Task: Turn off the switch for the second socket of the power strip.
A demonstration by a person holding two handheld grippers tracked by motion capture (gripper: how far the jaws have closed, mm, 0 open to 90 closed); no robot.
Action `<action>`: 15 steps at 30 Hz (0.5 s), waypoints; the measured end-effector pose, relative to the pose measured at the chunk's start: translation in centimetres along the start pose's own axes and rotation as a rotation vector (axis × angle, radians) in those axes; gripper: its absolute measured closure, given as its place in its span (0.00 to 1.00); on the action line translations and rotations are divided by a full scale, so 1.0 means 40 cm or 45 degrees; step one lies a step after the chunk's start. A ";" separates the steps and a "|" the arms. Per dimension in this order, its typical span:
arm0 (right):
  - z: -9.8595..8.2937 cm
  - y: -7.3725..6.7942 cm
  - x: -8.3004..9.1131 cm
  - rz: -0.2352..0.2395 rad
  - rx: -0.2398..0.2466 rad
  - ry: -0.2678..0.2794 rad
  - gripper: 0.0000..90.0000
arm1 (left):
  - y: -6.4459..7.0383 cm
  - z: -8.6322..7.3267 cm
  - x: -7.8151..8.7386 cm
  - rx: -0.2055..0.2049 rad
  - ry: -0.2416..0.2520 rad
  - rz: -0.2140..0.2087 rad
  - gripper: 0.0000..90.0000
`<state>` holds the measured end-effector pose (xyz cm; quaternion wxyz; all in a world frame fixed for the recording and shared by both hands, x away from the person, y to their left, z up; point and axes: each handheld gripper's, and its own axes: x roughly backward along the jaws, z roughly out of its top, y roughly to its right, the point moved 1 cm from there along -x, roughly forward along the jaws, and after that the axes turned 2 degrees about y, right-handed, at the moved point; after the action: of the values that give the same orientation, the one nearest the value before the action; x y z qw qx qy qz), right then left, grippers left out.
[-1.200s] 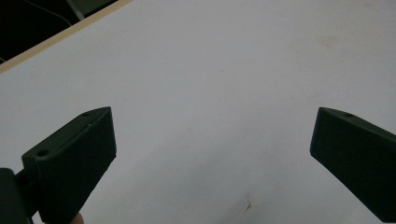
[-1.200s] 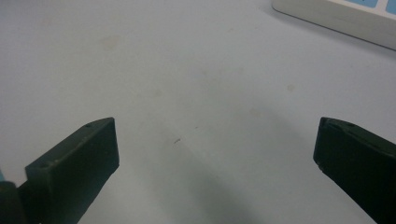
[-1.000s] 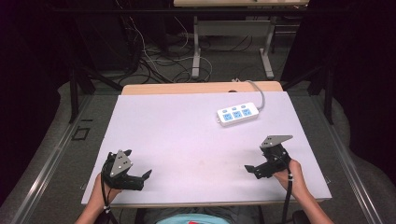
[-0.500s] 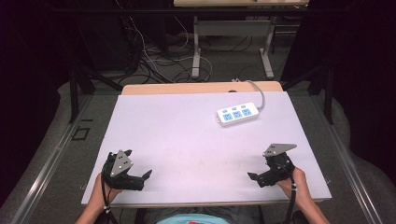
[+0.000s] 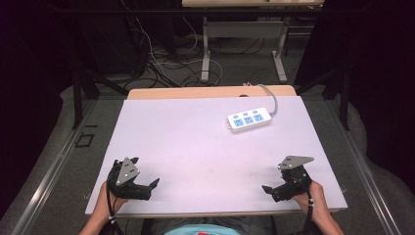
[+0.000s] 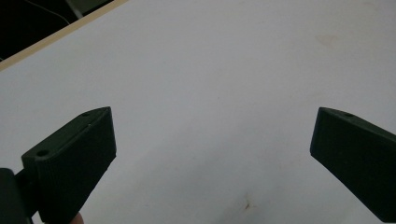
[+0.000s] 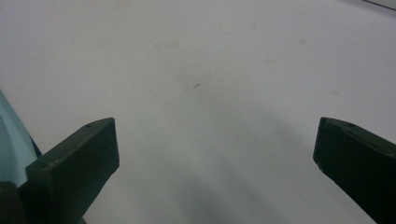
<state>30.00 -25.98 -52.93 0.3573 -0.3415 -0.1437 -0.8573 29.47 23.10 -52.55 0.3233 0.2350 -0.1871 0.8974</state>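
A white power strip (image 5: 248,120) with blue sockets lies at the back right of the pale table (image 5: 195,142), its grey cable running off the far edge. My left gripper (image 5: 151,188) rests near the front left corner, open, with nothing between its jaws. My right gripper (image 5: 268,190) sits near the front right corner, also open and empty. In the left gripper view the left gripper (image 6: 212,154) has its jaws wide apart over bare table. In the right gripper view the right gripper (image 7: 215,158) stands the same way.
A wooden strip (image 5: 210,92) borders the table's far edge. Beyond it are desk legs (image 5: 205,49) and tangled cables (image 5: 161,58) on the floor. A person's turquoise clothing (image 5: 195,230) shows at the near edge.
My right gripper has drawn back toward the front edge of the table and slightly lower. The left gripper has stayed put.
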 end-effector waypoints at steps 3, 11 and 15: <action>0.000 0.000 0.001 -0.004 0.014 0.002 0.00 | -0.001 -0.001 0.000 -0.005 -0.005 0.000 0.00; -0.001 0.000 0.001 -0.010 0.006 -0.001 0.00 | 0.000 -0.002 -0.003 -0.002 -0.011 -0.010 0.00; -0.001 0.001 0.001 -0.011 0.021 0.003 0.00 | -0.001 -0.001 -0.003 -0.003 -0.011 -0.009 0.00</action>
<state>29.99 -26.02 -52.93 0.3565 -0.3371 -0.1518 -0.8580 29.57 23.09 -52.66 0.3259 0.2392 -0.1889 0.8949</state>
